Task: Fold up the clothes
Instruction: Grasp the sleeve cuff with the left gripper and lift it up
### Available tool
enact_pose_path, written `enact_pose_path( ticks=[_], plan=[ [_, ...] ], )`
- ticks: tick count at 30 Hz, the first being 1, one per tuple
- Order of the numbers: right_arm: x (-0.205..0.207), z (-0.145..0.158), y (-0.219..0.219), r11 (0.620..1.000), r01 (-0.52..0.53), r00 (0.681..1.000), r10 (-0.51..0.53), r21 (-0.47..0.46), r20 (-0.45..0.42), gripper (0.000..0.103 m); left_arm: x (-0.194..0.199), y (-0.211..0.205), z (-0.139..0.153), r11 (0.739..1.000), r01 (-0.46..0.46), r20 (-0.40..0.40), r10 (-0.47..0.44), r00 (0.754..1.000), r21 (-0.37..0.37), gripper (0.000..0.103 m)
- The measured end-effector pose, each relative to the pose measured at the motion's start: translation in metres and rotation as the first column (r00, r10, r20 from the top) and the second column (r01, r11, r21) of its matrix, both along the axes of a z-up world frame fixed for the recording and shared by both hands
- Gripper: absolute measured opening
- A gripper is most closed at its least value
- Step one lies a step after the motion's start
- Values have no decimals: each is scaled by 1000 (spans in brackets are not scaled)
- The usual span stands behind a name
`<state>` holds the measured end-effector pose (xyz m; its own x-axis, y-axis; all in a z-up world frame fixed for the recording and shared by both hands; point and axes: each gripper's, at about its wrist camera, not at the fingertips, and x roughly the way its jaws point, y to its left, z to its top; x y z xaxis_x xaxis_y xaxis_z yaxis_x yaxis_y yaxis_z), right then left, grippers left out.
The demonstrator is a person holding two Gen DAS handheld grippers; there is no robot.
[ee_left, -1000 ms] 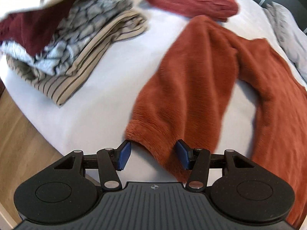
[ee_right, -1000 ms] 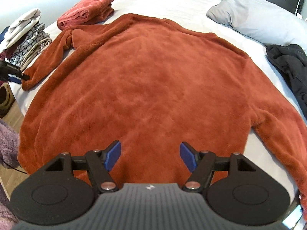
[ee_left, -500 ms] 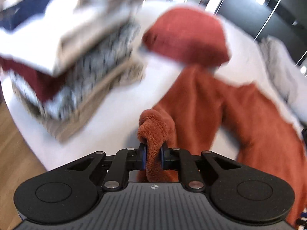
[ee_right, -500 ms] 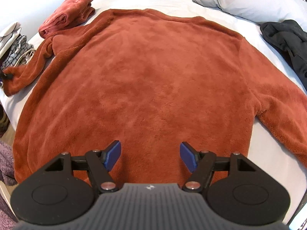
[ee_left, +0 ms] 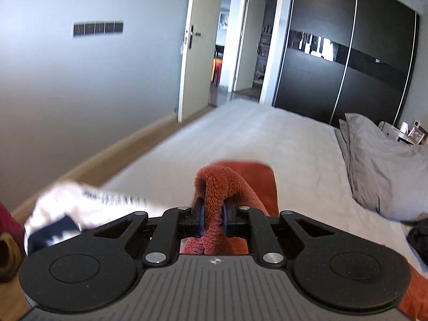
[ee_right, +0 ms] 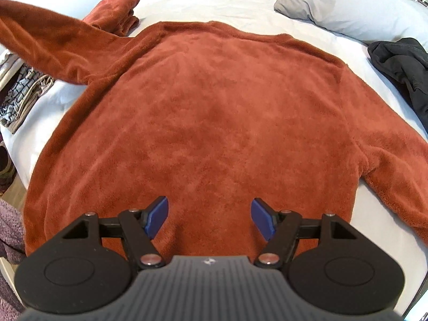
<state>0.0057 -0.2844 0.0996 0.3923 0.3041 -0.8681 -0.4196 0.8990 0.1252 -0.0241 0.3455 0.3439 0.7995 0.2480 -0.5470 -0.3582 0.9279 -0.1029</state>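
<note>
**Left sleeve raised off the bed, right claw waiting wide**

The left gripper [ee_left: 213,220] is clenching the cuff of the rust fleece sweater [ee_right: 222,123], holding that sleeve [ee_right: 53,45] off the bed [ee_right: 214,2] near its left edge. The sweater's body is lying flat across the bed's middle. The right gripper [ee_right: 211,218] is hanging released over the hem, gripping nothing.
</note>
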Motion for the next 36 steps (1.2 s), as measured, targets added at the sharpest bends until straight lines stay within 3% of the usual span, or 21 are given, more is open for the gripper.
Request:
enact_pose_path(
  ticks=[6, 9, 14, 17, 22, 24, 29, 31, 33, 36],
  plan=[
    [0, 6, 0, 1000, 9, 1000, -9, 9, 20, 72, 20, 9, 31, 993, -86, 10, 86, 996, 79, 10],
    [0, 5, 1, 1000, 9, 1000, -9, 1, 18, 72, 29, 19, 28, 986, -124, -44, 130, 991, 114, 10],
    [3, -1, -2, 999, 27, 1000, -27, -29, 3, 72, 38, 12, 0, 983, -109, -118, 127, 985, 150, 10],
    [9, -4, -8, 997, 58, 998, -58, -49, 0, 72, 44, 0, -23, 975, -77, -163, 113, 980, 209, 10],
    [23, -15, -35, 988, 147, 988, -149, -46, -46, 72, 54, -4, -67, 971, -44, -273, 110, 956, 235, 12],
    [28, -18, -46, 981, 182, 981, -186, -64, -57, 72, 57, -2, -82, 970, -39, -294, 111, 949, 238, 22],
    [43, -17, -72, 964, 246, 966, -253, -99, -59, 72, 64, -11, -106, 963, 0, -317, 89, 944, 269, 33],
    [48, -14, -80, 956, 280, 957, -285, -91, -53, 72, 64, -16, -111, 966, 17, -318, 68, 946, 258, 29],
    [51, -12, -82, 953, 299, 951, -302, -52, -62, 72, 63, -22, -110, 966, 36, -305, 45, 951, 257, 16],
    [51, -10, -74, 962, 273, 960, -274, -22, -61, 72, 54, -28, -97, 966, 58, -256, 9, 967, 252, 12]
  ],
)
